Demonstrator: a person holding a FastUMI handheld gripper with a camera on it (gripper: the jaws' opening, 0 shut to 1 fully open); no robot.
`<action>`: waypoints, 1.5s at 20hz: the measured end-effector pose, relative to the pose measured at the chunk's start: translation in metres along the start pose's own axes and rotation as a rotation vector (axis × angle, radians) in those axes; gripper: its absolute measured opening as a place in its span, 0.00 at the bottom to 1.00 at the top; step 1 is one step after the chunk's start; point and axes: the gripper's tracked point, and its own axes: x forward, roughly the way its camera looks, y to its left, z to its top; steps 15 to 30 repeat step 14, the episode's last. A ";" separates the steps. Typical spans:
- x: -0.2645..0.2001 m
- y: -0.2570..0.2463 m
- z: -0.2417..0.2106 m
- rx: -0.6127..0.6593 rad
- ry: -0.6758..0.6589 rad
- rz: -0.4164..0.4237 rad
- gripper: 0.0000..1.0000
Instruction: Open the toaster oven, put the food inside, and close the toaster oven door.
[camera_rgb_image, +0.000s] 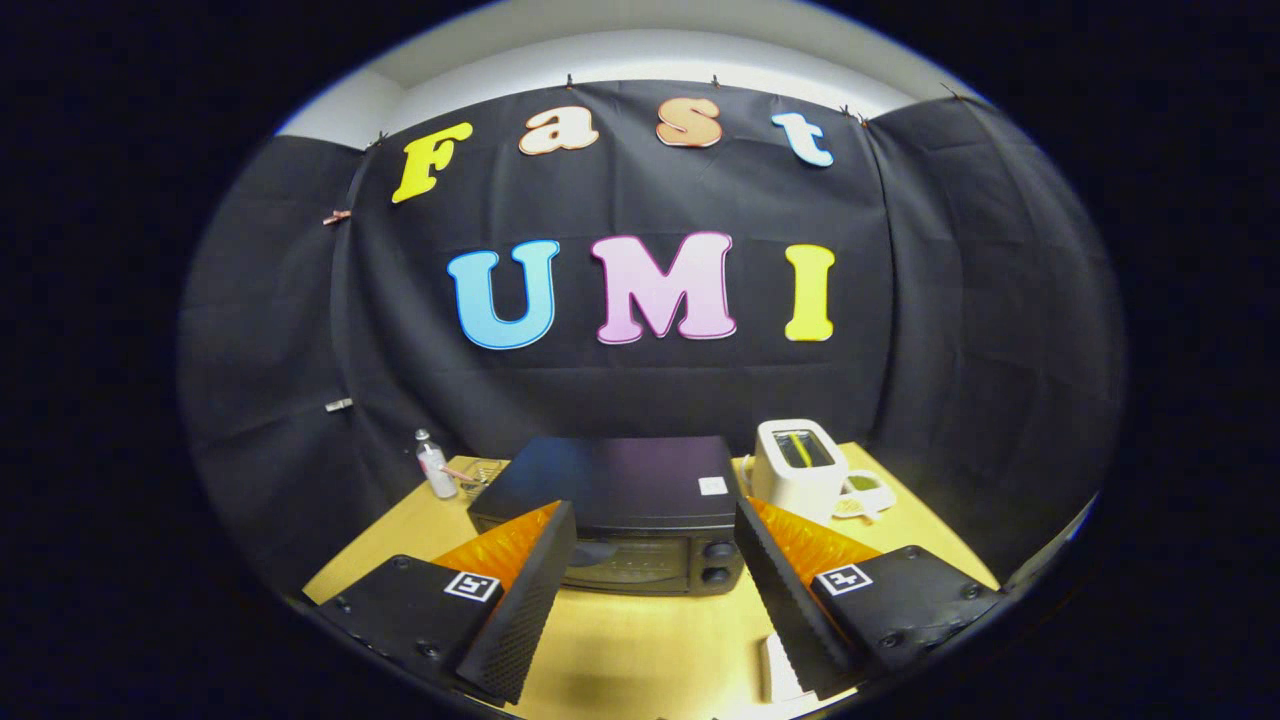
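Gripper (655, 590) spread, empty, hovering near the toaster oven (620, 510); door shut. Fits either pre-open or closed-again.

A wooden table (640, 640) is seen. On it are set a toaster oven (615, 500), a white toaster (798, 465), a plate (868, 495) and a small bottle (434, 466).

The black box-shaped toaster oven (620, 490) has its front lower corners masked by the two fingers of the gripper (655, 520), which stand apart with nothing between them. Door state cannot be determined. Contents of the small white plate (868, 497), right of centre behind the white pop-up toaster (797, 465), are too small to identify. The small clear bottle (434, 467), left of centre, is blurred.
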 end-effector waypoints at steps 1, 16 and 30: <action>-0.007 -0.004 0.001 0.004 -0.007 -0.011 0.98; -0.007 -0.011 0.012 0.031 -0.012 -0.041 0.98; -0.007 -0.011 0.012 0.031 -0.012 -0.041 0.98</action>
